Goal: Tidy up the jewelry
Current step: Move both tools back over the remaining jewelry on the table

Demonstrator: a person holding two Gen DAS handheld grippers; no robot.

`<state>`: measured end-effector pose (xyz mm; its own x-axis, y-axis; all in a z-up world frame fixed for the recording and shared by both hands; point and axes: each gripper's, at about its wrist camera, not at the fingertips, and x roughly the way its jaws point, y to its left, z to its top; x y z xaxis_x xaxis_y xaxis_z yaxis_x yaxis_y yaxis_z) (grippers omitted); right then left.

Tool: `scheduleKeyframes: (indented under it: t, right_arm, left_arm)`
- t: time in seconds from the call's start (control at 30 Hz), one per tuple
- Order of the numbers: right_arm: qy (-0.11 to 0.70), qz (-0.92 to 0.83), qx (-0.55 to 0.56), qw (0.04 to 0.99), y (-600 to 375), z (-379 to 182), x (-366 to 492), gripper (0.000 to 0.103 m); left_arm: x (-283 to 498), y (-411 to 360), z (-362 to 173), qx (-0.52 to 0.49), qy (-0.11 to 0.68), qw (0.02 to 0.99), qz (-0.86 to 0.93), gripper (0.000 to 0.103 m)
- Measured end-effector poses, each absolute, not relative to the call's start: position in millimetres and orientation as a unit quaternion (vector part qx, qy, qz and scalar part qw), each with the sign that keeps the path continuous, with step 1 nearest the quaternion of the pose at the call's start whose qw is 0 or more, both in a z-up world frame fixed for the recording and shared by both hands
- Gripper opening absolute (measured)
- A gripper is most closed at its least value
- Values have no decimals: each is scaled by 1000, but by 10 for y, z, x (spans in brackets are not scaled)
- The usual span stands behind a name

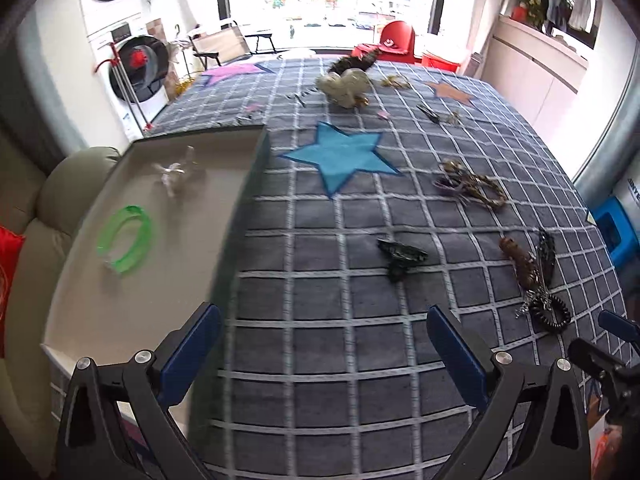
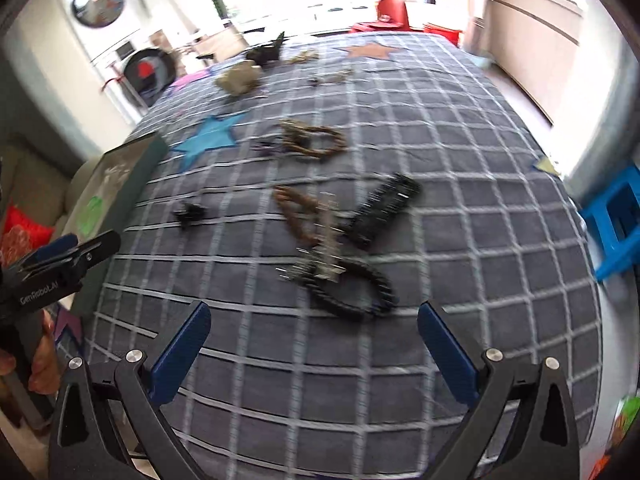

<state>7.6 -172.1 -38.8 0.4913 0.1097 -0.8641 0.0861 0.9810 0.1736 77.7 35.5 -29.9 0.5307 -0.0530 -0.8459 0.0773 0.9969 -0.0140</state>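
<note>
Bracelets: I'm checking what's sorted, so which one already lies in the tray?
The green bracelet, lying inside the tray; the others are on the checked blanket.

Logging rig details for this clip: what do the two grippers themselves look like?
Both match: the left gripper and right gripper have black angular linkage arms with silver round bolts and flat blue fingers. The right wrist view shows white "GenRoboAI"-style lettering on the left gripper's black body. No cables or sleeves visible.
</note>
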Motion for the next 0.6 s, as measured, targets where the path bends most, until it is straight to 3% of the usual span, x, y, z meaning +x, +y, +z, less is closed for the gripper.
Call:
scheduleKeyframes:
  t: [0.6]
  right_arm:
    - [508, -67, 158, 844, -2345, -573, 210, 103]
  left_arm:
    - [1012, 83, -548, 42, 495, 868, -29, 103]
